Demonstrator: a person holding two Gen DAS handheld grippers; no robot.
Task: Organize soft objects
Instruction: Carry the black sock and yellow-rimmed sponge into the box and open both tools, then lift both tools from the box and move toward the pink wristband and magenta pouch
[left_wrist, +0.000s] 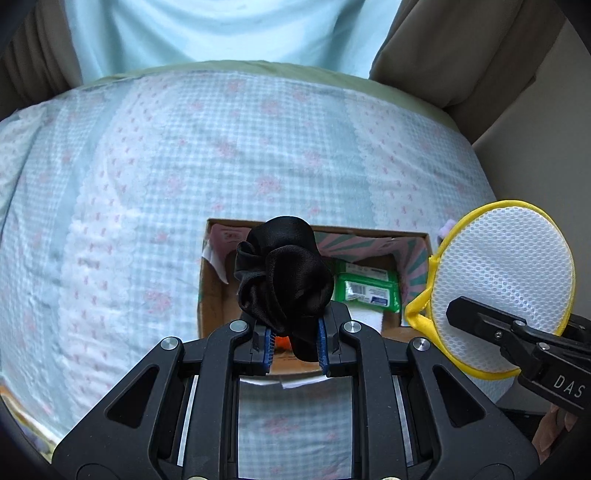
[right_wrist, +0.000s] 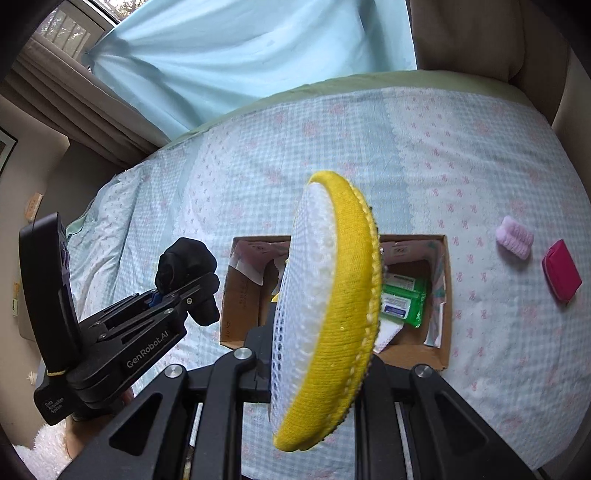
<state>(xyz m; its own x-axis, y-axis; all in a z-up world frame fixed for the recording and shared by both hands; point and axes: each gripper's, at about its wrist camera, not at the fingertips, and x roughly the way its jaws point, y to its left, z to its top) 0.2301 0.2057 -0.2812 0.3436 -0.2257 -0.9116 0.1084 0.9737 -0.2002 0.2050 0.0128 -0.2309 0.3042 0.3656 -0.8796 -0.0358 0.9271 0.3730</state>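
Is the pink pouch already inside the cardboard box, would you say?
No, the pink pouch lies on the bedspread, right of the cardboard box.

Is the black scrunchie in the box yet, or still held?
Held. The left gripper clamps the scrunchie above the open box, not inside it.

A bed (right_wrist: 461, 147) covered in a pale blue gingham quilt with pink bows carries everything. On it sit an open cardboard box (right_wrist: 445, 295), a lilac scrunchie (right_wrist: 514, 236) and a pink pouch (right_wrist: 561, 272), both well right of the box
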